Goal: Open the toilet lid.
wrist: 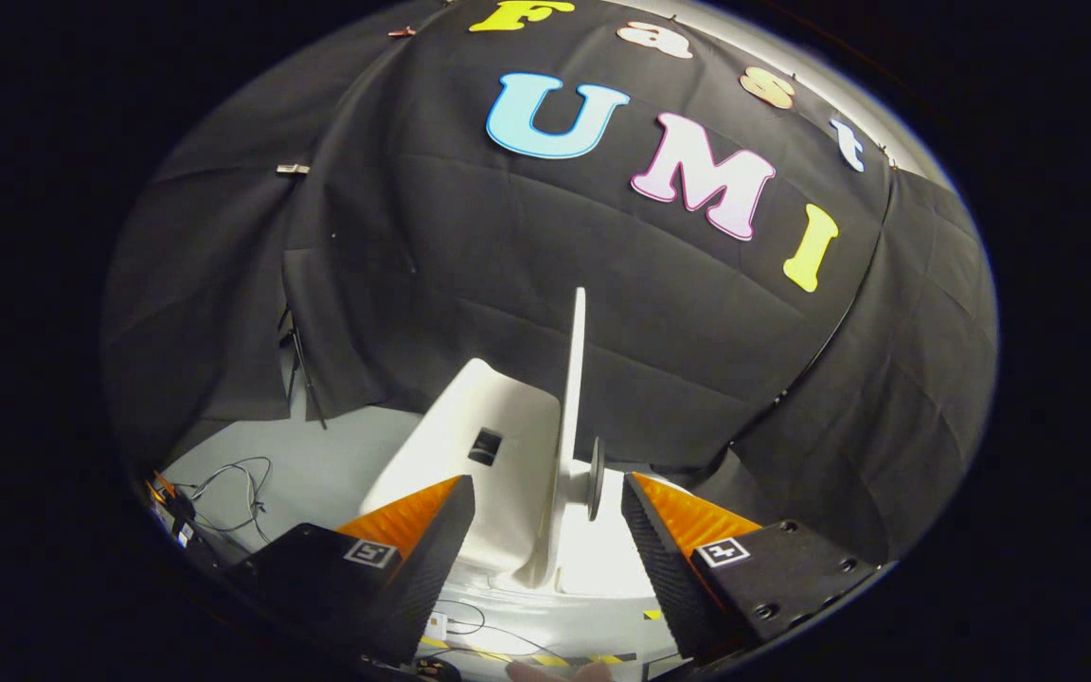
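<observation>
Floor cables [233,483] beside raised toilet lid [572,398]

I see black cloth [527,265] hanging all round as the booth wall, creased and folded, with a seam where two sheets overlap on my left. A small clip [293,170] is pinned high on that left sheet, and another clip [402,31] sits near the top edge. Below the cloth lies a pale grey floor [328,469]. On it, off to my left, loose cables [238,488] curl in loops. Low down near me runs a strip of yellow-and-black tape [498,654], with a thin wire [465,620] just above it.
</observation>
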Motion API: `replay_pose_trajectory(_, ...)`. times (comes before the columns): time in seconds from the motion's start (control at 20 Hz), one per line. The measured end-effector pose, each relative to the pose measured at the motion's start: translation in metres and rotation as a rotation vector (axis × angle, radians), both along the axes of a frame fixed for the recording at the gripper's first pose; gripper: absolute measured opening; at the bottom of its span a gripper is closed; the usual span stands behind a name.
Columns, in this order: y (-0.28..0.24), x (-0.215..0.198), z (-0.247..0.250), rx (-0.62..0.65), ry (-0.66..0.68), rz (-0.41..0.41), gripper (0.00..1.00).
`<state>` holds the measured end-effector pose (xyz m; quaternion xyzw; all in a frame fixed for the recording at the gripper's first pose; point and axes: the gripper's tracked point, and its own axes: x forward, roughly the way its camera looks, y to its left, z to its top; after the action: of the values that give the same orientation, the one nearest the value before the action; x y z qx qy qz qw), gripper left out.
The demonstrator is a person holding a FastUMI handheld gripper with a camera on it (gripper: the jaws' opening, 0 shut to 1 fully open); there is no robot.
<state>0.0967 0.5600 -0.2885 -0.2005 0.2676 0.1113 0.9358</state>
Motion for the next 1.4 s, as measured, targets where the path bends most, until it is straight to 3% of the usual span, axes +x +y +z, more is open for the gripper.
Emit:
replay_pose_trajectory(0.55, -0.021, -0.028, 0.111, 0.199, -0.126, 0.06, 0.98)
replay_pose_trajectory(0.9, -0.079, -0.038, 0.191, 0.309, -0.237, 0.087, 0.98)
replay_pose_trajectory(1.4, -0.244, -0.03, 0.236, 0.393, -0.345, -0.07, 0.98)
